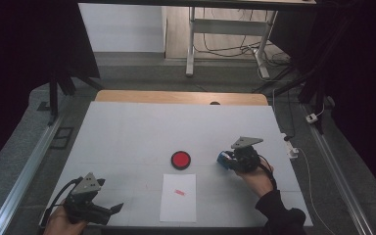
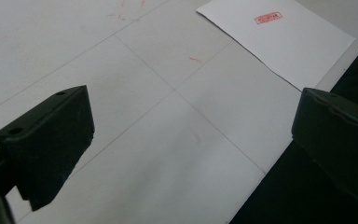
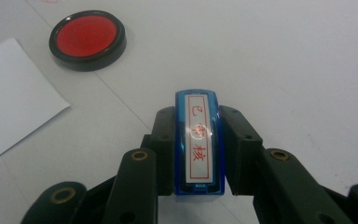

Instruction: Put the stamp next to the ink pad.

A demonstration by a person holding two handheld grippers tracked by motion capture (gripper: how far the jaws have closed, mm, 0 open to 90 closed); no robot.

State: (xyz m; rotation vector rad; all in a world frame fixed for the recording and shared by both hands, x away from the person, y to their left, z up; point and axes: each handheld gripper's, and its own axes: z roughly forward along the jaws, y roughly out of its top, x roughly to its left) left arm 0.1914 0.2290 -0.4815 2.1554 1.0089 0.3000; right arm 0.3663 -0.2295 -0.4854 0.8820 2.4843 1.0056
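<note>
Right claw (image 3: 199, 154) pinches the blue stamp (image 3: 199, 140) by its sides, lower centre of the right gripper view, label up; in the high view it sits right of centre on the desk (image 1: 127, 132). Left claw (image 1: 108, 209) spread, empty, lower left of the high view.

Risks:
- Narrow side grip: stamp may twist or slip when pressed.
- Paper (image 1: 178, 197) lies loose and unheld, so it could shift and smear the red mark (image 1: 179, 192).
- Ink pad (image 1: 180, 159) close by: may be knocked.

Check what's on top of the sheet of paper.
The sheet of paper bears one small red rectangular stamp mark near its middle; its text is too small to read. Nothing else lies on it. The blue stamp sits clamped in the right gripper, off the sheet.
</note>
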